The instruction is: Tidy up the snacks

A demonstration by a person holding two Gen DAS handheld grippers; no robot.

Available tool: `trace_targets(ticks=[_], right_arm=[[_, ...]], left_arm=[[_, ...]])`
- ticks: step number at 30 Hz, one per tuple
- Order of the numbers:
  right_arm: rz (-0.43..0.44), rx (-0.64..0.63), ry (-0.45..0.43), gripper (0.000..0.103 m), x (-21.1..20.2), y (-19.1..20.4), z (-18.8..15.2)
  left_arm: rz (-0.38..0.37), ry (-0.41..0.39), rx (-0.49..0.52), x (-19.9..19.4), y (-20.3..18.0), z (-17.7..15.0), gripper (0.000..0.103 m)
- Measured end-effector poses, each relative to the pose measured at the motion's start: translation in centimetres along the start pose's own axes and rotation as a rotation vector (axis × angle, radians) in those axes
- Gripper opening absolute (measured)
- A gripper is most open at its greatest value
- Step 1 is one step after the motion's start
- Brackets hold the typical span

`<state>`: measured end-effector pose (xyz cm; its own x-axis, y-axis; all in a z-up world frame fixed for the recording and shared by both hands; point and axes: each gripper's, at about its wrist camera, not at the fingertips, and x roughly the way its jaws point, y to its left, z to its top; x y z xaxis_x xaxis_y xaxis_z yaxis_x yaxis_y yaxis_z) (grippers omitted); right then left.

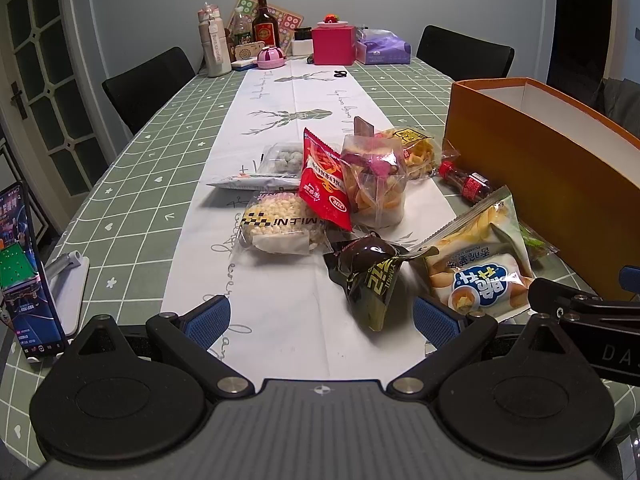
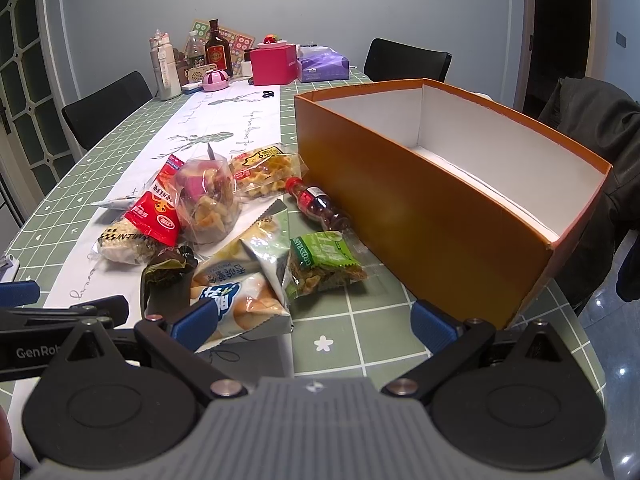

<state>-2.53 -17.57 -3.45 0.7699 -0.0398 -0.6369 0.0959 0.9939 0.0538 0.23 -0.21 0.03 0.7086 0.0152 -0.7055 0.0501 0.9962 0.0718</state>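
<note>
An orange cardboard box (image 2: 420, 208) with a white inside stands open on the right of the table (image 1: 132, 184). Left of it lies a pile of snacks: a red packet (image 1: 324, 184), a clear bag of chips (image 1: 376, 184), a puffed-rice cake (image 1: 280, 220), a dark wrapper (image 1: 372, 276), a potato-stick bag (image 2: 240, 280), a green packet (image 2: 324, 264), a small cola-style bottle (image 2: 320, 204) and a waffle bag (image 2: 264, 172). My left gripper (image 1: 322, 320) is open just short of the dark wrapper. My right gripper (image 2: 315, 322) is open, its left finger beside the potato-stick bag.
A phone on a stand (image 1: 24, 272) plays video at the table's left edge. Bottles (image 1: 266, 28), a pink box (image 1: 334, 44) and a tissue pack (image 1: 384, 48) crowd the far end. Black chairs (image 1: 148, 84) flank the table; a dark jacket (image 2: 600, 152) hangs right of the box.
</note>
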Motion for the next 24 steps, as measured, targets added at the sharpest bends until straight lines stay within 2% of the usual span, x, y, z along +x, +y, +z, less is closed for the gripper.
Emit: trace_targets(ticks=[24], right_arm=[[-0.001,0.0,0.007,0.1,0.11,-0.02,-0.4]], left_arm=[[-0.001,0.003,-0.004,-0.07,0.3,-0.36,0.103]])
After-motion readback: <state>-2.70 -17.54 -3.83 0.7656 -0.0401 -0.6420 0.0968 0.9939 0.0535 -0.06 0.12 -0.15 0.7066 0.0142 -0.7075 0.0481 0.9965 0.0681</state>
